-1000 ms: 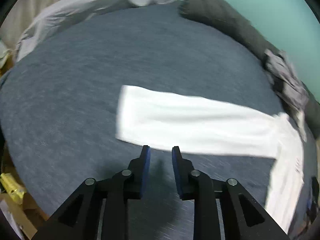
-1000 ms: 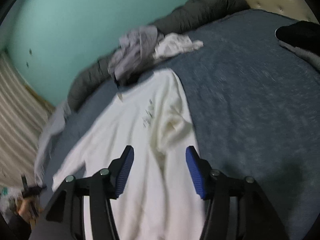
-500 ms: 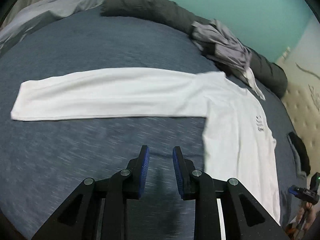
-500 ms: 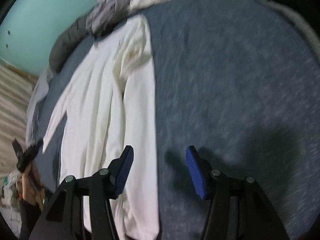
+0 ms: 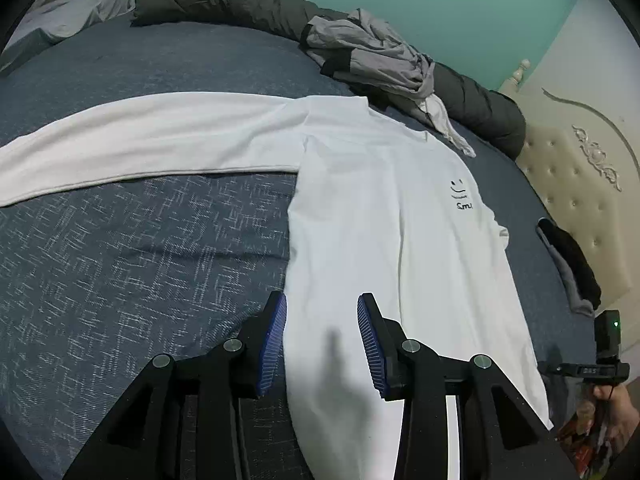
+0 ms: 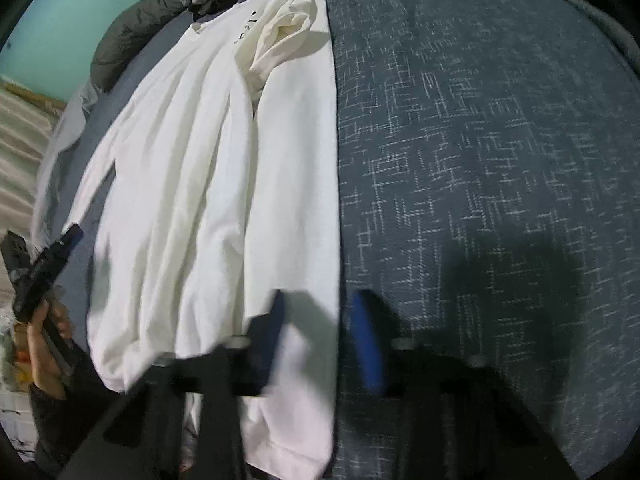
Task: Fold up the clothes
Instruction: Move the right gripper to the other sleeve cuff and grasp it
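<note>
Your left gripper [image 5: 322, 334] hangs open, holding nothing, over the white shirt [image 5: 384, 240] spread mid-frame on the bed [image 5: 120, 272]; its outstretched sleeve shows only here. Your right gripper [image 6: 316, 340], blurred, gapes at the shirt's edge.

Shirt [image 5: 392, 240] on bed [image 5: 140, 260]

left gripper [image 5: 322, 336] parted wide, blue pads [image 5: 273, 336] facing each other, pointing toward 12 o'clock, low and nothing between. right gripper [image 6: 320, 340] blurred, likewise spread apart, aimed at 12 o'clock. left hand [image 6: 48, 344] at 8 o'clock, clasping its handle.
</note>
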`<control>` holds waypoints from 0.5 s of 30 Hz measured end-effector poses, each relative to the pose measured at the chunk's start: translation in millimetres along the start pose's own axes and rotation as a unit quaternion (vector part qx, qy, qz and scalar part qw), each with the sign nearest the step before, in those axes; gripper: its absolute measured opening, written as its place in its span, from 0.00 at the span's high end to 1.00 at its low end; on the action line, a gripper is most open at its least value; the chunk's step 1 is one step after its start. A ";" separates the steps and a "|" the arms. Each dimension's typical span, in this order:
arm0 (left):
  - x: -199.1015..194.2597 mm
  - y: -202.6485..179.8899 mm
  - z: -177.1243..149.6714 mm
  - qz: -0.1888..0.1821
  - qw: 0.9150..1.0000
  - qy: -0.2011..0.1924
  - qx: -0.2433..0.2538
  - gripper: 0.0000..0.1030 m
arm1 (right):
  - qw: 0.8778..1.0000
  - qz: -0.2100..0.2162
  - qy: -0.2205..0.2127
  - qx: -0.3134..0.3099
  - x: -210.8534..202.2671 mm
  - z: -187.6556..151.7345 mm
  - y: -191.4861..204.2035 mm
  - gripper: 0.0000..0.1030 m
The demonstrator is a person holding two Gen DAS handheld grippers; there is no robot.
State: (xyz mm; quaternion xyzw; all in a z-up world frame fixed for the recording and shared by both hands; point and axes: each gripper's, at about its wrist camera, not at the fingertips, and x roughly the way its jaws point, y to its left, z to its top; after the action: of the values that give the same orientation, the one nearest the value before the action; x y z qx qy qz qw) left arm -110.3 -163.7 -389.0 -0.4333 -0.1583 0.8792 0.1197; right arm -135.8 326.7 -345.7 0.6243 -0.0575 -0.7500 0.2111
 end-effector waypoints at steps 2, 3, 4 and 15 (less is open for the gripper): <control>1.1 2.2 -1.3 0.003 1.000 -0.004 0.004 0.61 | 1.000 -0.002 -0.004 -0.004 -1.1 -2.7 1.9 0.90; 1.9 4.0 -1.4 0.003 1.000 -0.004 0.004 0.61 | 1.000 -0.001 -0.007 -0.005 -2.3 -3.8 2.6 0.94; 2.2 6.2 -1.6 0.003 1.000 -0.005 0.002 0.61 | 1.000 -0.001 -0.011 -0.005 -3.8 -4.8 3.2 0.97; -6.7 28.0 -2.0 0.003 0.999 -0.017 -0.031 0.61 | 0.996 -0.029 -0.079 0.006 -58.9 11.7 -15.1 0.99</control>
State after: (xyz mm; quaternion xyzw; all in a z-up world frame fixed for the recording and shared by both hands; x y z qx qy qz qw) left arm -106.7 -191.5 -396.0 -0.4222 -0.1860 0.8814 0.1012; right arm -143.0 361.2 -294.8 0.5657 -0.0603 -0.8024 0.1801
